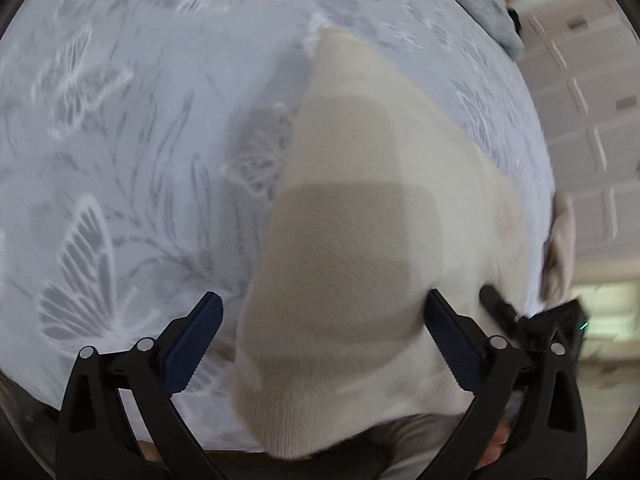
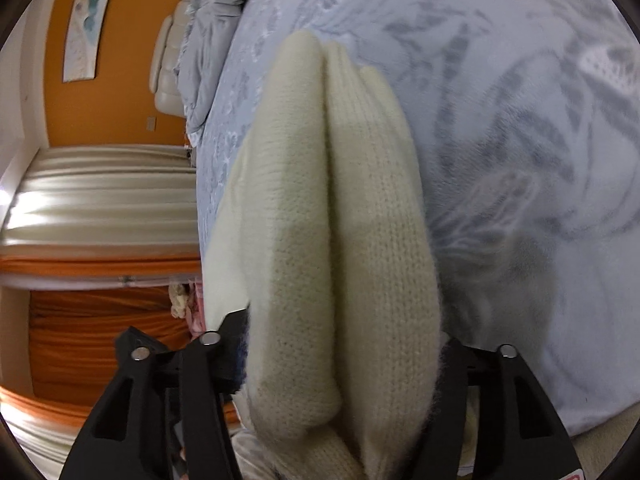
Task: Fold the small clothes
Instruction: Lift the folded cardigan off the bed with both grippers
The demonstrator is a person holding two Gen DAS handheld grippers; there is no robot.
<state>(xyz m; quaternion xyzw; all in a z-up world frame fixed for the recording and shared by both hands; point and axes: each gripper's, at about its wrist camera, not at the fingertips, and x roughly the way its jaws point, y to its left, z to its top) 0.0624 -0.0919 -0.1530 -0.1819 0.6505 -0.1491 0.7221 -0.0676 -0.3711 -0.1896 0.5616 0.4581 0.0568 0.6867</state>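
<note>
Left wrist view first: my left gripper point(image 1: 322, 344) stands wide, jaws well apart, blue pads point(image 1: 196, 344) clear on both sides; between them and above lies the cream knit point(image 1: 360, 200), spread over the bedspread point(image 1: 140, 120) with its pale butterfly print; the knit's ribbed edge sags toward me off the bed's near edge; nothing is pinched in these jaws, the cloth just passes under the gap; at the right rim of this view I catch the black tip of my right gripper point(image 1: 496, 304) against the knit's far side; beyond it a white panelled door point(image 1: 580, 120), blurred; a grey duvet point(image 1: 480, 0) is bunched at the top.

Right wrist view now: my right gripper point(image 2: 344, 344) is clamped on the knit point(image 2: 340, 220); the cloth bulges between the fingers in two thick folds with a crease running down the middle, filling the gap and hiding the pads; the folds rise off the bedspread point(image 2: 520, 160) and run away from me along the bed; off to the left, an orange wall point(image 2: 120, 112) with a long picture point(image 2: 92, 20), cream curtains point(image 2: 100, 200) below it, and the grey duvet point(image 2: 212, 40) heaped near the padded headboard point(image 2: 168, 68).
</note>
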